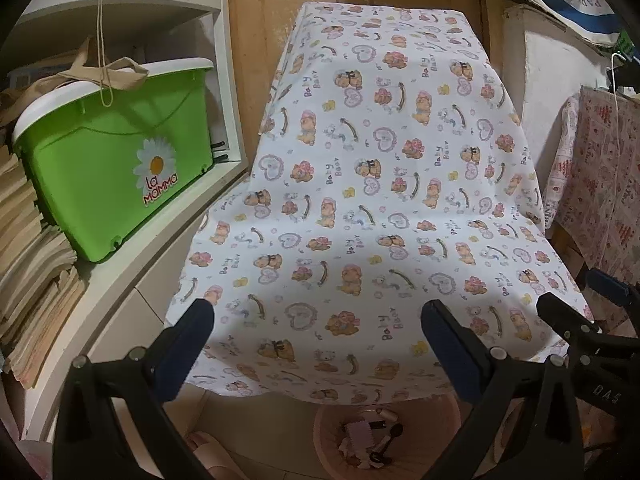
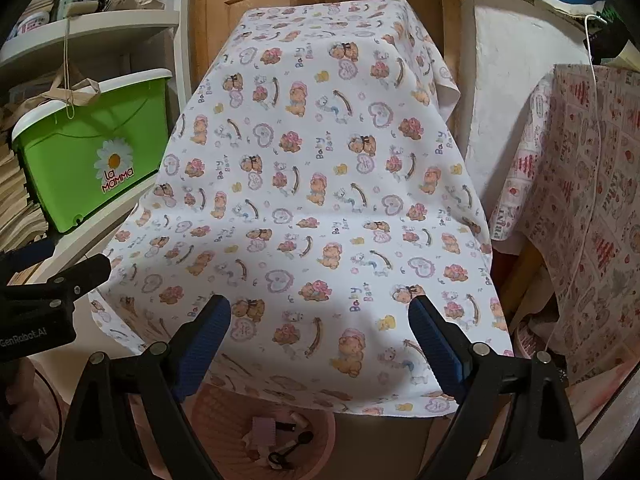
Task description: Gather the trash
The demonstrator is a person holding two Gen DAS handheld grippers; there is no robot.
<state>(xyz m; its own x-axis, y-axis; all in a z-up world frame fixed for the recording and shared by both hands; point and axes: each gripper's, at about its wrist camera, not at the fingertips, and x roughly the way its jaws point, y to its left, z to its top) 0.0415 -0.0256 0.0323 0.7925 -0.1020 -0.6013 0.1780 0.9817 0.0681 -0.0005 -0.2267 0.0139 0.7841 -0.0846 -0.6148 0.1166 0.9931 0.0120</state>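
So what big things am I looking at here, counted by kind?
Grippers: 2, left gripper and right gripper, both open and empty
Bear-print covered table: 1
Pink trash basket with scraps inside: 1
Green storage bin: 1
Total: 5

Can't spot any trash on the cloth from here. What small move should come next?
Probably back both off: the bear-print cloth shows nothing on it, the left tool and right tool are open and empty, and the pink bin below already holds scraps.
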